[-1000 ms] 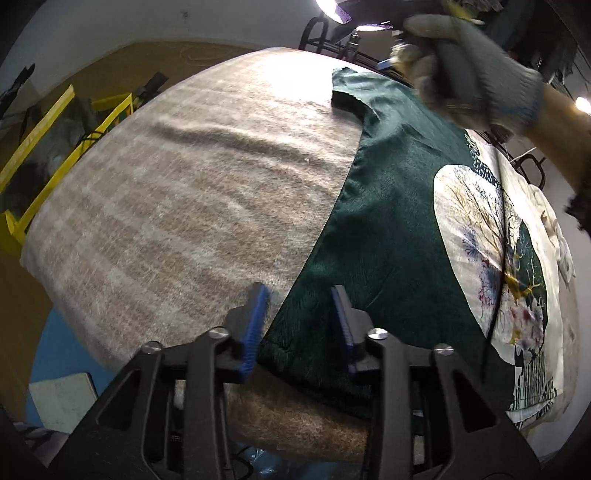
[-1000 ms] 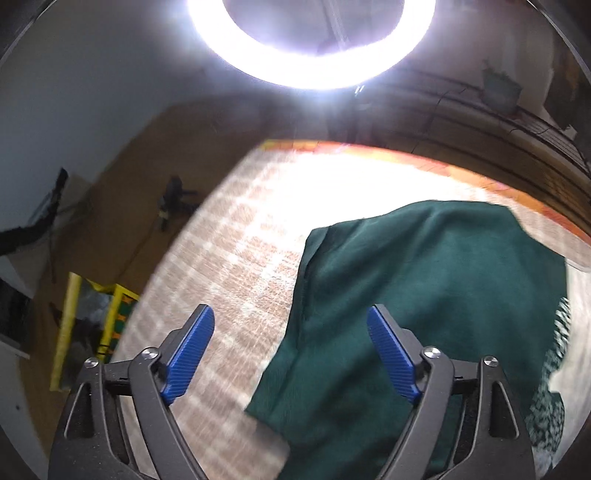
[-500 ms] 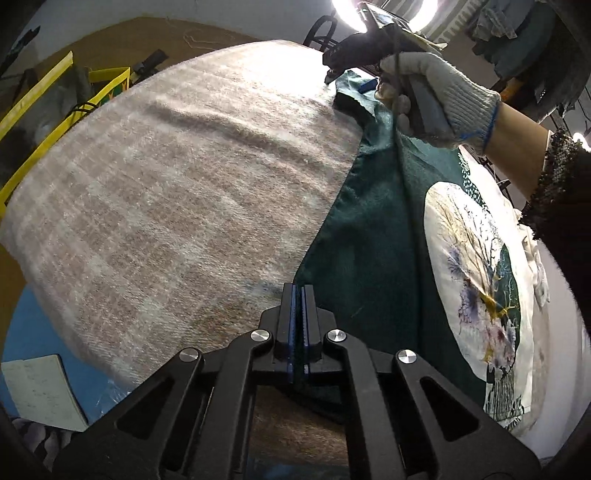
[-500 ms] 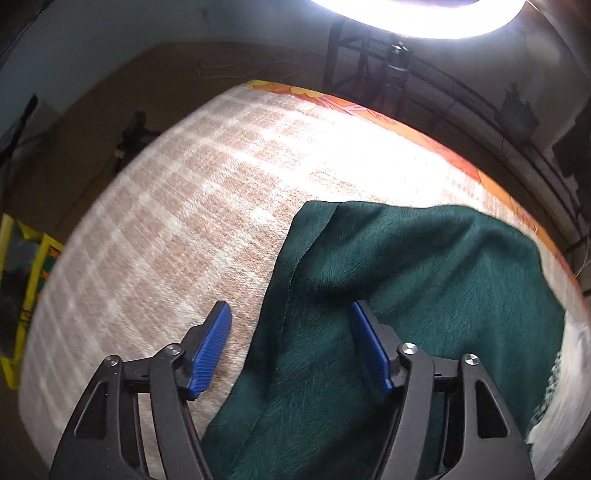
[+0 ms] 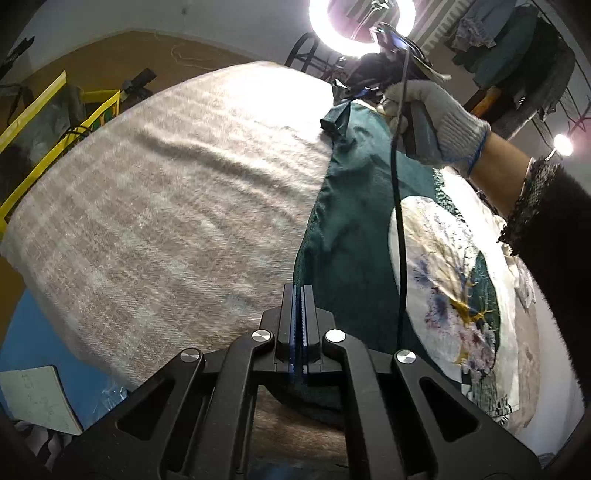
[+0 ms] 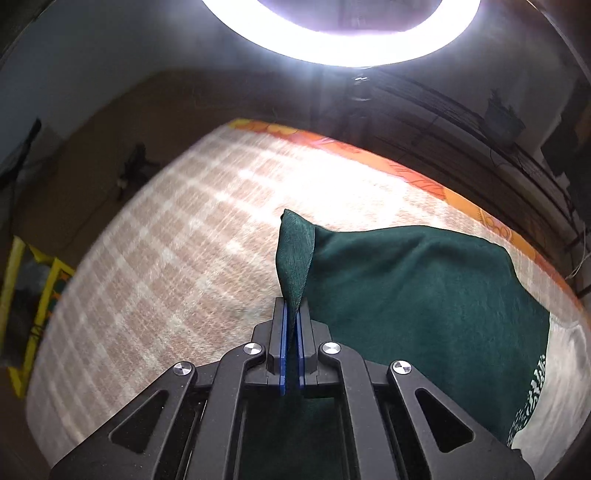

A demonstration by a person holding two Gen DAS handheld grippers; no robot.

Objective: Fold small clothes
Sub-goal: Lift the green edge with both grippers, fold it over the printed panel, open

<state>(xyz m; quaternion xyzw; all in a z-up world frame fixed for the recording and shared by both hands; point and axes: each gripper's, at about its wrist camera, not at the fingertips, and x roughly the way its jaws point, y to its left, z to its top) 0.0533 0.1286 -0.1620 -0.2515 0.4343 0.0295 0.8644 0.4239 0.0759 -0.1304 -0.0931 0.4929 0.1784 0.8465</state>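
Both grippers, L (image 5: 299,291) & R (image 6: 291,314), were pinched on shirt (image 5: 347,236) edge ahead of tips; fold barely begun, shirt mostly flat.

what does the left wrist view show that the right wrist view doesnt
Only the left wrist view shows the gloved right hand, the shirt's pale printed panel and a notebook. Only the right wrist view shows the orange patterned border and a raised fold pinched in the right gripper. Both show the green shirt on the checked blanket, the ring light, and shut jaws gripping fabric, left gripper included.
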